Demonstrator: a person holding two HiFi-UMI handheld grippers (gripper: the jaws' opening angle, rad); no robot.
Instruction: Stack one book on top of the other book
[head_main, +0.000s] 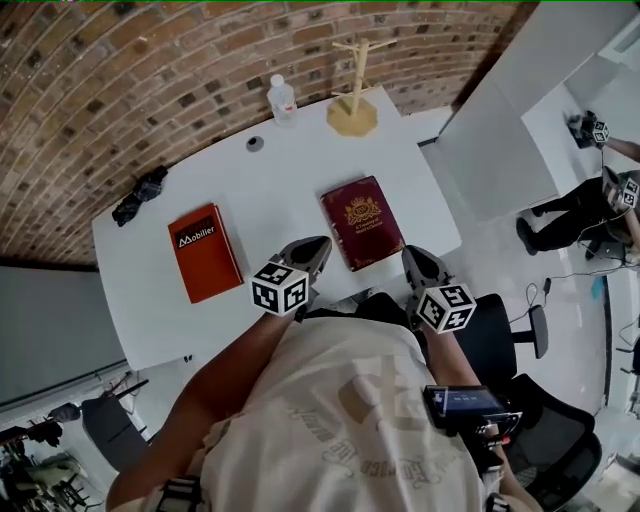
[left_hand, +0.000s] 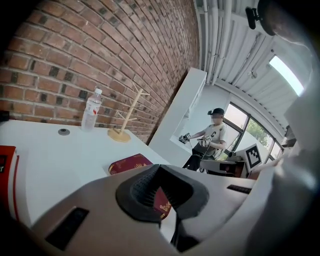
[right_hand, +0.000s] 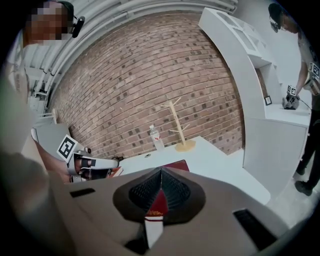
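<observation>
Books well apart on white counter (head_main: 280, 185): red book (head_main: 205, 252) flat toward the left side, white lettering on its cover; maroon book (head_main: 362, 222) with gold crest flat toward the right, near the front edge. Neither stacked on the other.

Left gripper (head_main: 320, 245) just beside the maroon book's lower left edge, tips pressed together with only a hollow behind them, nothing pinched; maroon cover glimpsed through that hollow in the left gripper view. Right gripper (head_main: 412, 255) by the same book's lower right corner, tips likewise together and gripping nothing, a sliver of maroon cover and white counter visible beneath them in the right gripper view. Contact with the book not decidable for either.

Farther back on the counter: clear water bottle (head_main: 282, 100) upright, wooden branched rack (head_main: 353, 105) on a flat base near it to the right, small dark round thing (head_main: 255, 143) in front of the bottle, black bundle (head_main: 140, 196) at the far left edge. Brick wall (head_main: 130, 70) behind. Black office chair (head_main: 545, 400) at lower right; another person (head_main: 585, 205) off to the right, well away.
</observation>
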